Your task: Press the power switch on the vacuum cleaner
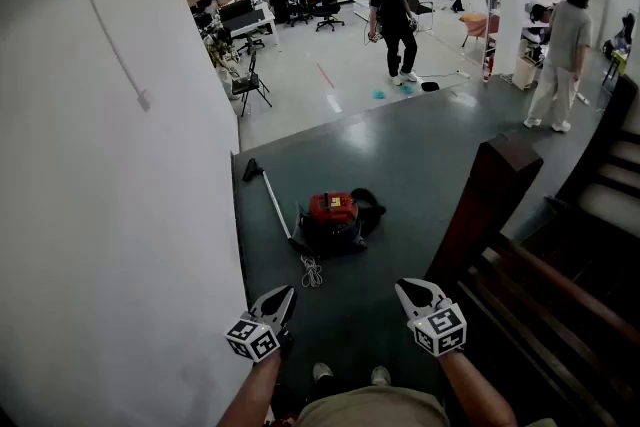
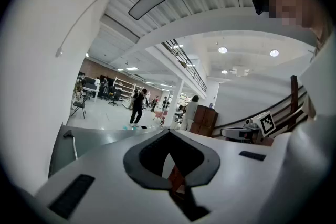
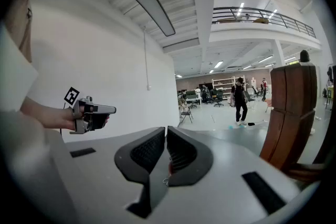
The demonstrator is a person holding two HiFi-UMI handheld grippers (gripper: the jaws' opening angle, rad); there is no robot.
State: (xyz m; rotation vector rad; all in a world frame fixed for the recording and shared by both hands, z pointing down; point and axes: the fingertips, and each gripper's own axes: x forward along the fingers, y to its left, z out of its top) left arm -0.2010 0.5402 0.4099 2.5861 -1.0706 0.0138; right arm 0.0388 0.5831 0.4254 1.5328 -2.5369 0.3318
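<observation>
A red and black vacuum cleaner [image 1: 333, 220] sits on the dark floor ahead of me. Its wand and floor nozzle [image 1: 270, 195] stretch away to its left, and a coiled cord [image 1: 311, 270] lies in front of it. Both grippers hang in the air short of it, not touching it. My left gripper [image 1: 278, 307] is shut and empty, and my right gripper [image 1: 415, 295] is shut and empty as well. In the left gripper view a bit of the red vacuum cleaner [image 2: 176, 178] shows behind the closed left gripper [image 2: 168, 132]. The right gripper [image 3: 166, 128] points level across the room.
A white wall [image 1: 120, 215] runs close along the left. A dark wooden newel post [image 1: 490, 205] and a stair rail with steps [image 1: 560, 305] stand to the right. Two people [image 1: 397, 25] [image 1: 565, 55] stand far off, with office chairs and shelves behind.
</observation>
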